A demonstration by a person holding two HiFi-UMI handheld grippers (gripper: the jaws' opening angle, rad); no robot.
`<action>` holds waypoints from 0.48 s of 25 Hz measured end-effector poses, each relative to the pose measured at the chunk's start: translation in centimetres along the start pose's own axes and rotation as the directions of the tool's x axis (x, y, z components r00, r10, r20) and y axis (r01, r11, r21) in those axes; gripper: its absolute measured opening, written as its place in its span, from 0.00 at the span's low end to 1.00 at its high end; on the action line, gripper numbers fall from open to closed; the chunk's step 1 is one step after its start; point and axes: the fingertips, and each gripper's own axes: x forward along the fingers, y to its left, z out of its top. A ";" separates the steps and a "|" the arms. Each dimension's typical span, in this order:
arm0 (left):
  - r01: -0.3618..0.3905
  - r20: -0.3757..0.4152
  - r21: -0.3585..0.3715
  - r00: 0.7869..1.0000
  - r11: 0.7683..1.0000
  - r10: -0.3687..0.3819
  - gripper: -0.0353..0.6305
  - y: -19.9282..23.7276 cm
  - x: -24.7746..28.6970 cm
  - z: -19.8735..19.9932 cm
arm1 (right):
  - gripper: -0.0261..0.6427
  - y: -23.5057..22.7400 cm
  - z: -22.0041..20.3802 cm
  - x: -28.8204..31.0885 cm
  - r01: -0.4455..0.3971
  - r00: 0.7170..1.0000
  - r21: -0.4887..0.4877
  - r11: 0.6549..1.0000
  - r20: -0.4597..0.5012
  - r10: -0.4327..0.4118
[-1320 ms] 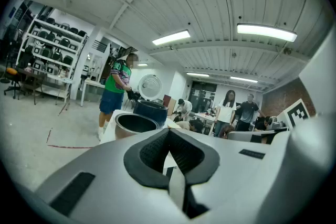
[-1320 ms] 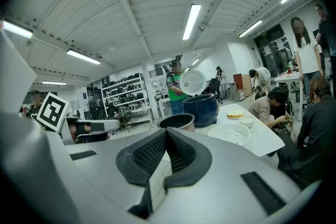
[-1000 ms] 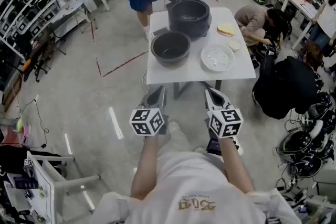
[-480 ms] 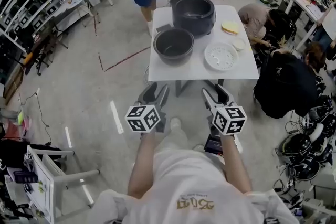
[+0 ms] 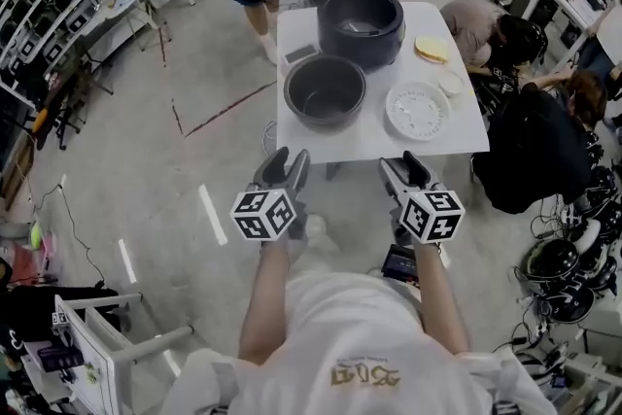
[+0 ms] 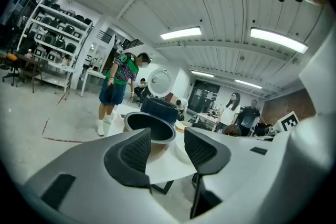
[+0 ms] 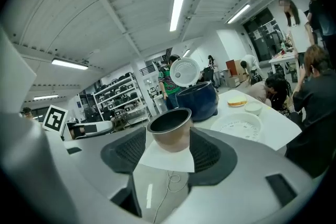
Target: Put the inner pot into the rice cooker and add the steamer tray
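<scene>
The inner pot [image 5: 325,90] stands upright, mouth up, on the white desk [image 5: 379,143] in the upper middle of the head view. The open rice cooker [image 5: 360,22] is just beyond it, higher in the frame, and the white steamer tray [image 5: 418,110] is beside it on the right. Both grippers hang below the desk's near edge, over the floor [image 5: 194,141], well apart from all three. The pot lies up-frame from the fingers, nearer the left gripper [image 5: 289,168]; the tray sits almost straight above the right gripper [image 5: 405,172]. Being round, the pot offers no long axis. The left fingers are parted and closing slightly, the right ones opening wide; both pairs are empty. No brand or label is readable on pot, cooker or tray.
</scene>
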 end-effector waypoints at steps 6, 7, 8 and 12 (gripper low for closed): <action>0.036 -0.035 -0.001 0.999 0.999 -0.036 0.35 6.0 6.0 3.1 | 0.42 -1.1 0.6 7.2 0.069 0.998 0.058 0.996 -0.010 -0.068; 0.042 -0.045 -0.001 0.998 0.999 -0.042 0.35 6.9 6.9 3.5 | 0.42 -1.1 0.7 8.2 0.079 0.997 0.067 0.995 -0.010 -0.078; 0.049 -0.056 -0.001 0.997 0.999 -0.049 0.35 7.8 7.8 3.7 | 0.42 -1.1 0.7 9.2 0.090 0.996 0.078 0.993 -0.011 -0.089; 0.079 -0.103 -0.009 0.992 0.997 -0.079 0.35 11.0 10.6 4.0 | 0.42 -1.4 0.2 12.4 0.137 0.991 0.129 0.982 -0.016 -0.136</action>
